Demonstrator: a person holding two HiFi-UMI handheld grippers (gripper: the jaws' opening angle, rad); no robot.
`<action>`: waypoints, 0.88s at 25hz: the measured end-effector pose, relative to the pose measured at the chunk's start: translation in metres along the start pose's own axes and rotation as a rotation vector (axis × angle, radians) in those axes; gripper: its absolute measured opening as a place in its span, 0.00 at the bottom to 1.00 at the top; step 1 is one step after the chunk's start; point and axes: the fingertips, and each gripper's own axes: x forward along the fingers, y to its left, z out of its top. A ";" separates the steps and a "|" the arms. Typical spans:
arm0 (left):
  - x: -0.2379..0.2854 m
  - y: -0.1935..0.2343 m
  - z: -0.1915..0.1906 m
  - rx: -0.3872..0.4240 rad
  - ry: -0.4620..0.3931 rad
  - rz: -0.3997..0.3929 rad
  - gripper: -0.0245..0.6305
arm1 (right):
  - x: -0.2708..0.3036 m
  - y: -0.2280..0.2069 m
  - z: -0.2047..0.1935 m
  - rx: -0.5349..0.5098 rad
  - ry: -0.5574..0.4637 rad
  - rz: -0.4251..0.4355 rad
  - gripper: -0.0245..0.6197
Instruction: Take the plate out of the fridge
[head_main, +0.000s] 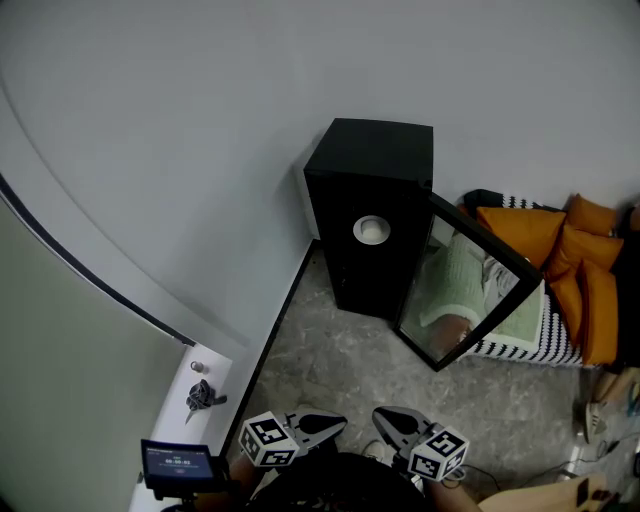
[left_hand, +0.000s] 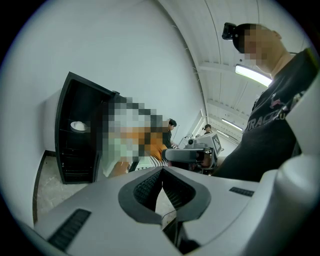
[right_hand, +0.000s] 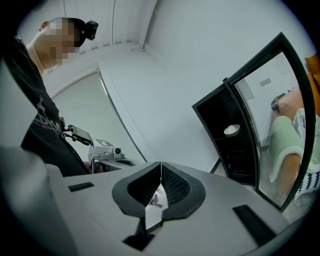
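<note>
A black mini fridge (head_main: 370, 215) stands on the floor against the wall, with its glass door (head_main: 470, 290) swung open to the right. A white plate (head_main: 371, 229) sits on an upper shelf inside. It also shows as the plate (left_hand: 77, 126) in the left gripper view and the plate (right_hand: 231, 130) in the right gripper view. Both grippers are low and close to my body, far short of the fridge. The left gripper (head_main: 338, 424) (left_hand: 161, 170) is shut with nothing in it. The right gripper (head_main: 382, 416) (right_hand: 160, 164) is also shut and holds nothing.
Right of the fridge lies a striped cover with orange cushions (head_main: 575, 265). A white ledge along the left wall holds keys (head_main: 203, 395), and a small screen (head_main: 178, 465) sits below it. Speckled floor (head_main: 330, 370) stretches between me and the fridge. Other people (left_hand: 170, 131) stand further off.
</note>
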 end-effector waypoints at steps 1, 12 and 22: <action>-0.002 0.003 0.000 0.001 -0.002 0.000 0.04 | 0.003 -0.001 0.000 -0.001 -0.003 -0.004 0.05; -0.090 0.158 0.038 -0.008 -0.011 -0.068 0.04 | 0.175 -0.028 0.053 0.081 -0.049 -0.098 0.05; -0.158 0.240 0.045 -0.036 -0.016 -0.065 0.04 | 0.273 -0.055 0.087 0.166 -0.126 -0.167 0.05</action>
